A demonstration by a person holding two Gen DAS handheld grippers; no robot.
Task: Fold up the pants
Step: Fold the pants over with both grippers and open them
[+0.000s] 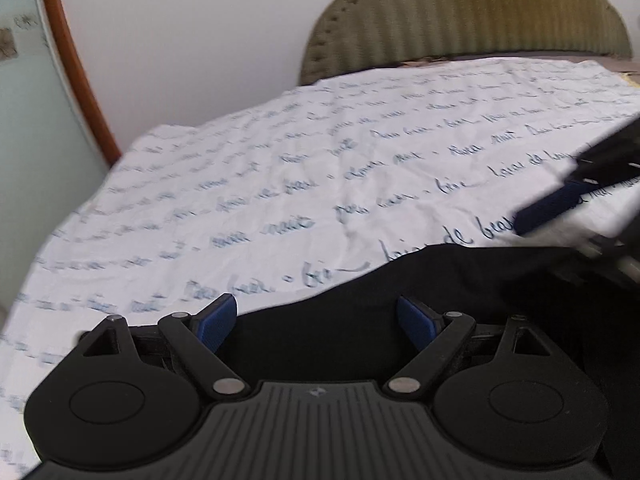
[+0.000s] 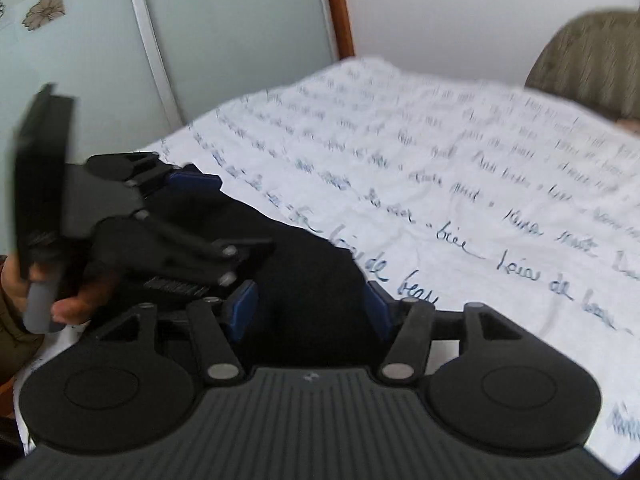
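The black pants [image 1: 440,280] lie on the bed, on a white sheet [image 1: 280,168] printed with lines of blue handwriting, at the near edge directly ahead of both tools. In the left wrist view the left gripper [image 1: 316,322] stands with its blue-padded fingers [image 1: 218,320] spread wide apart, nothing between them, the dark fabric lying just beyond and under the tips. The right gripper [image 2: 312,306] is likewise spread, its blue fingers [image 2: 244,304] well apart with the pants showing in the gap; whether the pads touch the cloth cannot be told. In the right wrist view the left gripper appears at the left, blurred, positioned over the near edge of the pants, with a bare hand [image 2: 76,300] wrapped about its grey handle. A padded olive headboard [image 1: 480,20] stands at the far end of the bed against a white wall [image 1: 192,32]. A frosted glass door [image 2: 224,20] with flower motifs and a brown wooden frame [image 2: 340,8] stands to the side.
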